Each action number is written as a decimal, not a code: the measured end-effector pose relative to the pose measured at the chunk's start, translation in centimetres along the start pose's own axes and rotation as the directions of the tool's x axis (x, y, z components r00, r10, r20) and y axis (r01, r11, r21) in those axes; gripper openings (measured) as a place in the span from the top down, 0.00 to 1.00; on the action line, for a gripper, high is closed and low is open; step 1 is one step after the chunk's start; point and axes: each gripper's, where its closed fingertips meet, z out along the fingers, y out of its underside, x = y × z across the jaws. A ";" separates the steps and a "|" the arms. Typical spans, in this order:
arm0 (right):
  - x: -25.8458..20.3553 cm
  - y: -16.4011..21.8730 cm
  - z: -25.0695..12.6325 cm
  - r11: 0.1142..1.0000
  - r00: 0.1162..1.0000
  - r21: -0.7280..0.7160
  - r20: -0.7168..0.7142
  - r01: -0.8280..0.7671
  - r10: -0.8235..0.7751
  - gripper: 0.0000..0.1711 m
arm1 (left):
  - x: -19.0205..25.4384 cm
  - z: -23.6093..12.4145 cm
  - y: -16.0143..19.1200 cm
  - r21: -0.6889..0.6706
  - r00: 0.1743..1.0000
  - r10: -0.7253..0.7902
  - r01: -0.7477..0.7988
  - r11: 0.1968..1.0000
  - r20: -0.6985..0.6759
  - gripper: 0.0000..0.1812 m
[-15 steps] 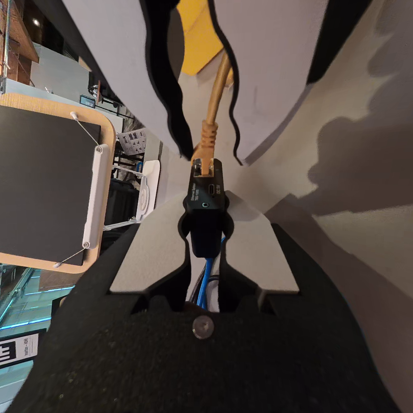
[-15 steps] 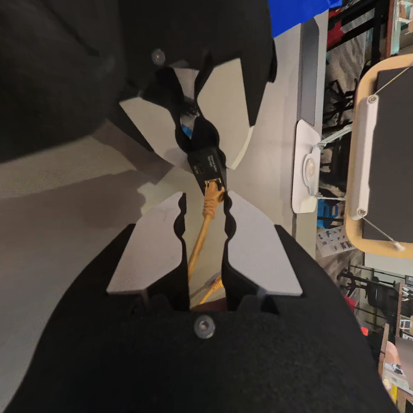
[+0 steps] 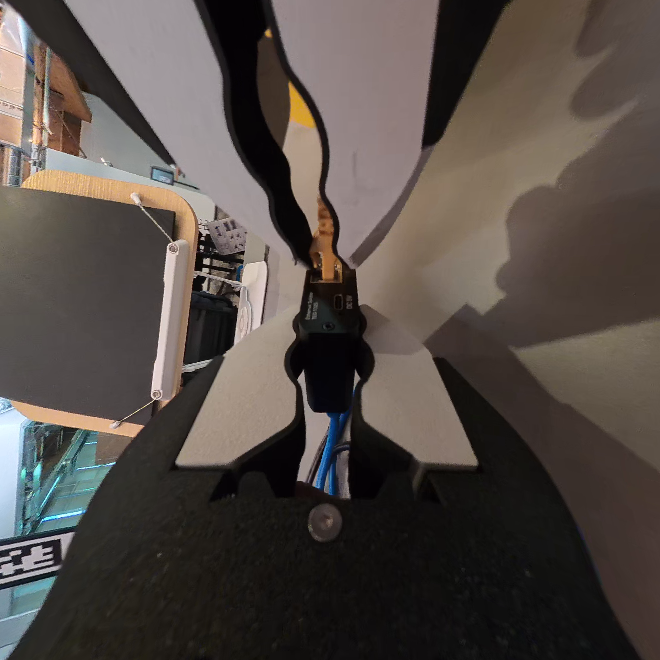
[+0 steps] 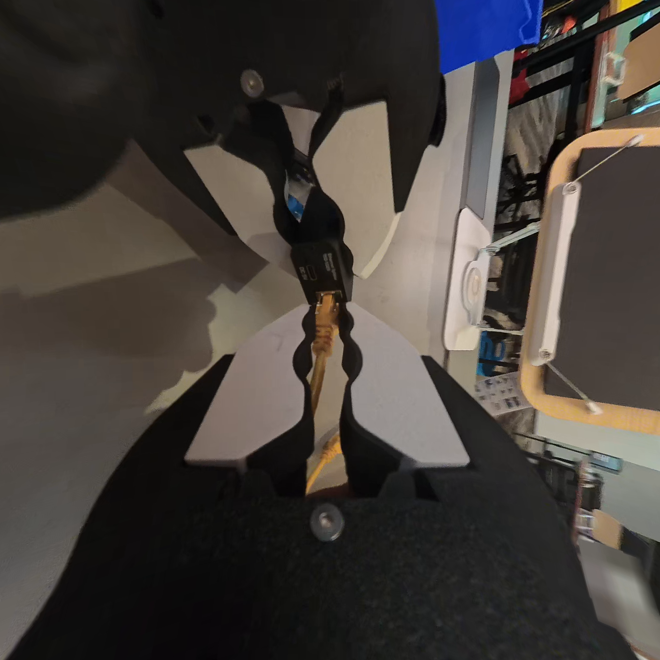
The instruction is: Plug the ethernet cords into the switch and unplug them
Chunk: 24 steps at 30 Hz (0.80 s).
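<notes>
The two grippers meet nose to nose above the pale worktop (image 3: 535, 410), fingertips almost touching, with barely a sliver of air between them. The left gripper (image 3: 328, 321) has its fingers (image 3: 250, 385) clamped tight on the switch (image 3: 330, 321), a small black block pinched in the scalloped notches, its ported end poking out past the tips. Blue cords (image 3: 330, 446) trail from its rear, back between the fingers toward the camera.

From the other side, the right gripper (image 4: 326, 321) has its fingers (image 4: 264, 385) closed around the orange cord (image 4: 325, 335), gripping the ribbed boot just behind the plug. The plug sits in the switch (image 4: 323, 271) port, with its clip and a bit of its body showing outside the opening; how deep it goes cannot be told. The cord runs straight back through the narrow slot between the fingers, and another orange plug end (image 4: 330, 450) lies on the worktop below.

Room to the side is tighter: the worktop edge (image 4: 475, 178) runs close by, with a white clamp plate (image 4: 464, 278) on it and a wood-rimmed dark panel (image 4: 614, 271) just beyond. The shadowed worktop on the opposite side is open.
</notes>
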 end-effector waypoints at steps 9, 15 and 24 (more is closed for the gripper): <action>-0.2 0.1 0.5 0.991 0.991 0.010 0.003 -0.131 0.131 0.91 | 0.1 0.4 0.4 -0.008 0.997 0.059 -0.059 0.998 0.041 0.86; 0.4 0.4 -0.6 0.807 0.802 -0.016 0.099 -0.591 0.589 0.84 | -0.3 0.7 0.9 -0.036 0.991 0.098 -0.095 0.995 0.094 0.86; -1.0 0.7 1.1 0.596 0.589 -0.048 0.109 -0.802 0.801 0.91 | 0.0 0.6 0.6 -0.045 0.985 0.129 -0.125 0.991 0.113 0.86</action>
